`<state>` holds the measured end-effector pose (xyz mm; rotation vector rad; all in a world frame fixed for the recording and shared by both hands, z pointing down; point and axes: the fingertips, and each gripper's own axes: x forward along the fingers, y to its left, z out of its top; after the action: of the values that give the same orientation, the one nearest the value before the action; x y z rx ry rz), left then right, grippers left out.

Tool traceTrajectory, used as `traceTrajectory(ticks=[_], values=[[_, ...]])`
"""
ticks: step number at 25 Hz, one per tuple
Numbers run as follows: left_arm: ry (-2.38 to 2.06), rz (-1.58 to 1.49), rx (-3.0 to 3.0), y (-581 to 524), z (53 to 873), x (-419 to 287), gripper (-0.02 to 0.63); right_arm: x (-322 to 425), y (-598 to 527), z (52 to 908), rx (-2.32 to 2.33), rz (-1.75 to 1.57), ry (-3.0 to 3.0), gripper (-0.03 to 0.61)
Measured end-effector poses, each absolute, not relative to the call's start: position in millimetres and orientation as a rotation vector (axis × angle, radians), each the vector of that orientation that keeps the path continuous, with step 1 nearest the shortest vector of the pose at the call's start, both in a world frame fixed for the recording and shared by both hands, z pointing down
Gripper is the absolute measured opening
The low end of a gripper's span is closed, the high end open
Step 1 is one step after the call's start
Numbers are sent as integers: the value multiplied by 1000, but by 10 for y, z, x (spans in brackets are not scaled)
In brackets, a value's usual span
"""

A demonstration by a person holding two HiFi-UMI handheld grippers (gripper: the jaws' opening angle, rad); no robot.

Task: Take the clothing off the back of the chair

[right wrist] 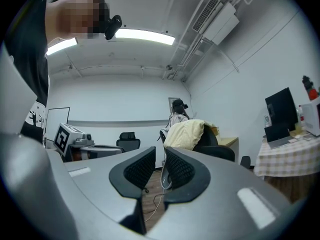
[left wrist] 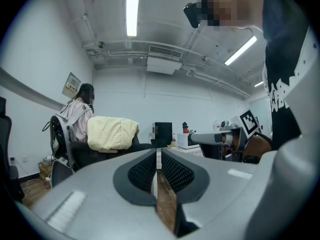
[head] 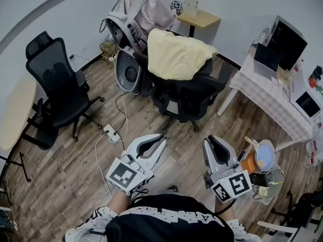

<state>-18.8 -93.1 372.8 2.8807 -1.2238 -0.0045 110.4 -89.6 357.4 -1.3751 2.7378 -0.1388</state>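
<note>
Pale yellow cloth garment (head: 176, 54) hangs over the black swivel chair's (head: 187, 99) back, well ahead of both jaws. Left gripper (head: 160, 138) pinched closed, right gripper (head: 209, 141) narrowly apart, both empty. Risk: the closed left shoves the fabric and the chair rolls.

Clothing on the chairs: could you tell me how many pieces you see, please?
2. A yellow garment drapes the middle black chair; a pink garment hangs on the grey chair behind. More may be hidden.

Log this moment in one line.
left gripper: shut, empty | right gripper: open, empty | garment: draped on chair back, untouched
</note>
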Motion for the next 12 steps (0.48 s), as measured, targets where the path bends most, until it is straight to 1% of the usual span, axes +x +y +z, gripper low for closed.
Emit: traceTrajectory(ticks=[9,12], values=[[-1213,55,2893,-1076,3792,-142,5,1090,-1018,3654,-1357,-174,2739,92],[-1178,159,2895,-1052,3784,-72,9,1093,-1017,3660,-1360,-175,2731,100]])
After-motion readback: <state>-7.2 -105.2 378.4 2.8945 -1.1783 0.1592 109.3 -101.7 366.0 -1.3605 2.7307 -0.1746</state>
